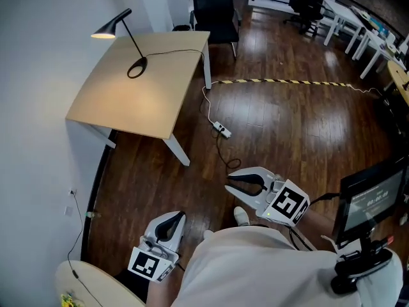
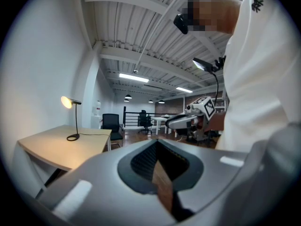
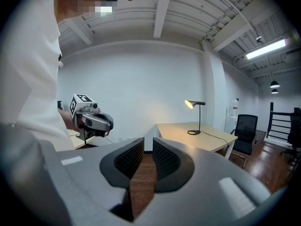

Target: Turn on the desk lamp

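Observation:
The black desk lamp (image 1: 131, 43) stands at the far left of a light wooden desk (image 1: 140, 107), and its shade glows. Both gripper views show the lamp lit too, lamp (image 2: 70, 102) and lamp (image 3: 194, 103). My left gripper (image 1: 177, 216) hangs low near my body, shut and empty, far from the desk. My right gripper (image 1: 229, 183) is held over the dark wood floor, its jaws a narrow gap apart with nothing between them. Each gripper appears in the other's view: the right gripper (image 2: 181, 120) and the left gripper (image 3: 96, 121).
A black office chair (image 1: 214, 8) stands behind the desk. The lamp's cord runs off the desk to a power strip (image 1: 222, 130) on the floor. A yellow-black floor strip (image 1: 281, 80) crosses the room. White tables (image 1: 358, 24) stand far right, and a small screen (image 1: 374, 200) is at my right.

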A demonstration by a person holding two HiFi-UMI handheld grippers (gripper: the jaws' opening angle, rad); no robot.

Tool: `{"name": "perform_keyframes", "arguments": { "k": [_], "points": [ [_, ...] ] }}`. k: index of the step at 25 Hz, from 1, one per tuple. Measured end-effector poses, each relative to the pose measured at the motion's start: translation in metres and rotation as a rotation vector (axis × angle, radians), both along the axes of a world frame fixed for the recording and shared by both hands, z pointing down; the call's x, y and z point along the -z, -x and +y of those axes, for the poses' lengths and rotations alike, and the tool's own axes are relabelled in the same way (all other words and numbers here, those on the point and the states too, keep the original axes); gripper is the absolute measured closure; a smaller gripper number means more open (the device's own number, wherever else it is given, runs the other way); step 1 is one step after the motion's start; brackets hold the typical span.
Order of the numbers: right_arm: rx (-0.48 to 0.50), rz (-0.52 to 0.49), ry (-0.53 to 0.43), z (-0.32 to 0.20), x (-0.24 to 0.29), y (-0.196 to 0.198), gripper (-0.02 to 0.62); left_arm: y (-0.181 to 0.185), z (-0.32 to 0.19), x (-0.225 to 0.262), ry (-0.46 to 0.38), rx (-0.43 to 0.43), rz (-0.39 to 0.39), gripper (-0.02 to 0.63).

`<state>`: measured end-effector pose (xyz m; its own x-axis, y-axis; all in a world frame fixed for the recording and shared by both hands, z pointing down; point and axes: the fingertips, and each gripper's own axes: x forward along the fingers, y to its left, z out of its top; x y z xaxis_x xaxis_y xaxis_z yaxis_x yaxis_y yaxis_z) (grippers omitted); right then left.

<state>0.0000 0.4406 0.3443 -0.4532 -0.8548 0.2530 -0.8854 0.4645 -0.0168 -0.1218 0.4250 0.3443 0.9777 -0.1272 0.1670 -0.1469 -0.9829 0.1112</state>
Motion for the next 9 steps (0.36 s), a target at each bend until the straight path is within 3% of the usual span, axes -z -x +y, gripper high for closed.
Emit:
{"name": "perform_keyframes", "arguments": {
  "k": [5,9],
  "points": [
    [-0.004,0.015,-0.021,-0.002,-0.002,0.030,0.537,0.019,0.000,-0.008,-0.003,-0.022,0.003,0.591],
    [0.020,0.023,-0.020,-0.004,-0.002,0.022,0.537,0.009,0.000,-0.007,-0.009,-0.008,0.001,0.591]
  ]
}}
